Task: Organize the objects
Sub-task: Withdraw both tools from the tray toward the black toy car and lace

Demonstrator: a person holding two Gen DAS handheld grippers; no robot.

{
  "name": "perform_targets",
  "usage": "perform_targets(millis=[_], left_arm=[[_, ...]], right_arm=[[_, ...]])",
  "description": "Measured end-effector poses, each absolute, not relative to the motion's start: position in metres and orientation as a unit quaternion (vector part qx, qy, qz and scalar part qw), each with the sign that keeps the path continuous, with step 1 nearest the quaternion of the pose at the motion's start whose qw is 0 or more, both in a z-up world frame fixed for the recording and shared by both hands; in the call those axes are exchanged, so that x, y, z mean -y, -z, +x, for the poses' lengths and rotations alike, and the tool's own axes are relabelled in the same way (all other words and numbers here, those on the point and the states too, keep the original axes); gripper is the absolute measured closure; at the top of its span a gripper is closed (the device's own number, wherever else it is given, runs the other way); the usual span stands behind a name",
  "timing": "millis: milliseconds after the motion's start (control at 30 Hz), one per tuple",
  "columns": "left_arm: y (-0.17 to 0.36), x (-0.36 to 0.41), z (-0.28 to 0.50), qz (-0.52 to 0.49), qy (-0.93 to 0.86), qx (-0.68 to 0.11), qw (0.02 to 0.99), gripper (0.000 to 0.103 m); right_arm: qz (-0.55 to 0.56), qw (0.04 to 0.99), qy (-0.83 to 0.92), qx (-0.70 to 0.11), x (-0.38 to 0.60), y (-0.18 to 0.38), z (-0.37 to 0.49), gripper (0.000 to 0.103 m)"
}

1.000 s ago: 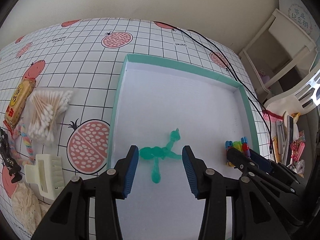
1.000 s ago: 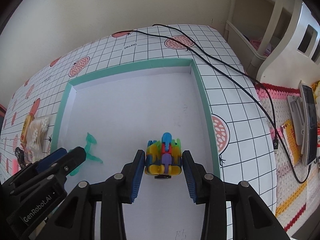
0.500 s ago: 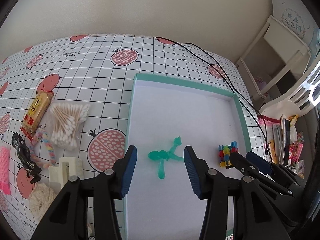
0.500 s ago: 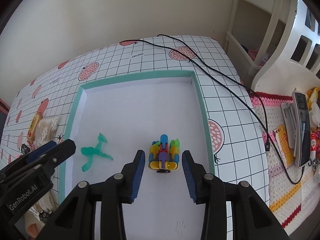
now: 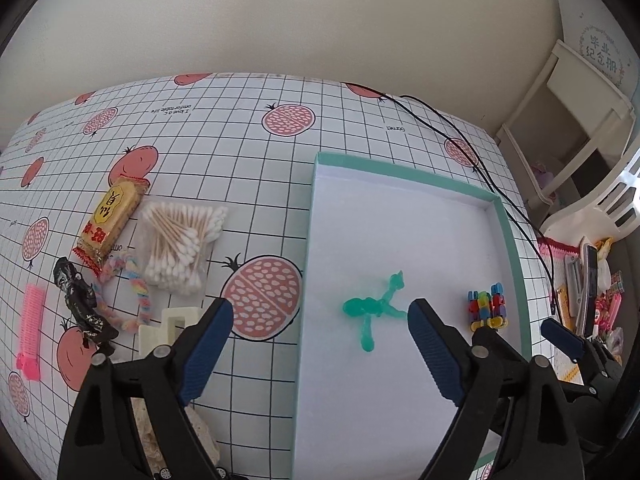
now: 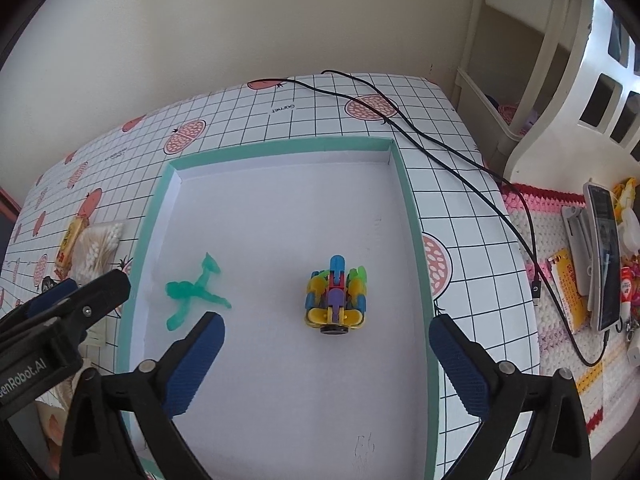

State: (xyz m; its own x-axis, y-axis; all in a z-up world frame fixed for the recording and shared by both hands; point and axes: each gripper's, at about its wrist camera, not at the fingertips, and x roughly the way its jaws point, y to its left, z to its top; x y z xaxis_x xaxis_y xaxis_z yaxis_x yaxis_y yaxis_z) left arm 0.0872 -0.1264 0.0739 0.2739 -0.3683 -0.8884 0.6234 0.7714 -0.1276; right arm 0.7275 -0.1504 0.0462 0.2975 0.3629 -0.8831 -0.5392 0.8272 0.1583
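Both jaws wide open, holding nothing: left gripper [image 5: 320,342] has the green figure [image 5: 370,308] just ahead, right gripper [image 6: 326,360] the block toy [image 6: 336,300], both in the tray [image 6: 416,240]. Next, I'd say: fetch the cotton swabs [image 5: 180,240] from the bench.

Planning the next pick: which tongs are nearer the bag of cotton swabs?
Left. The left tongs hover just right of the bag of cotton swabs; the right tongs are over the tray, farther right.
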Motion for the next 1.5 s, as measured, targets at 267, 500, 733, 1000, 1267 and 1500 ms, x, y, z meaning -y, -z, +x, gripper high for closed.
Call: perform_targets(millis=[267, 500, 733, 1000, 1267, 1500], left_arm=[[-0.076, 0.112, 0.097, 0.137, 0.311, -0.503, 0.794, 0.007], [-0.085, 0.101, 0.1, 0.142, 0.328, -0.494, 0.793, 0.002], [-0.111, 0.074, 0.114, 0.133, 0.346, -0.477, 0.797, 0.002], [-0.139, 0.031, 0.148, 0.139, 0.35, -0.461, 0.804, 0.002], [-0.138, -0.016, 0.19, 0.128, 0.328, -0.486, 0.8, 0.002], [-0.135, -0.06, 0.222, 0.106, 0.309, -0.507, 0.797, 0.002]], right_arm=[[-0.073, 0.801, -0.277, -0.526, 0.151, -0.045, 0.723, 0.0], [-0.068, 0.801, -0.274, -0.528, 0.151, -0.047, 0.717, 0.0], [-0.076, 0.81, -0.286, -0.506, 0.143, -0.075, 0.695, 0.0], [-0.095, 0.79, -0.339, -0.502, 0.108, -0.095, 0.651, 0.0], [-0.107, 0.76, -0.394, -0.506, 0.072, -0.097, 0.603, 0.0], [-0.124, 0.736, -0.423, -0.514, 0.048, -0.091, 0.568, 0.0]])
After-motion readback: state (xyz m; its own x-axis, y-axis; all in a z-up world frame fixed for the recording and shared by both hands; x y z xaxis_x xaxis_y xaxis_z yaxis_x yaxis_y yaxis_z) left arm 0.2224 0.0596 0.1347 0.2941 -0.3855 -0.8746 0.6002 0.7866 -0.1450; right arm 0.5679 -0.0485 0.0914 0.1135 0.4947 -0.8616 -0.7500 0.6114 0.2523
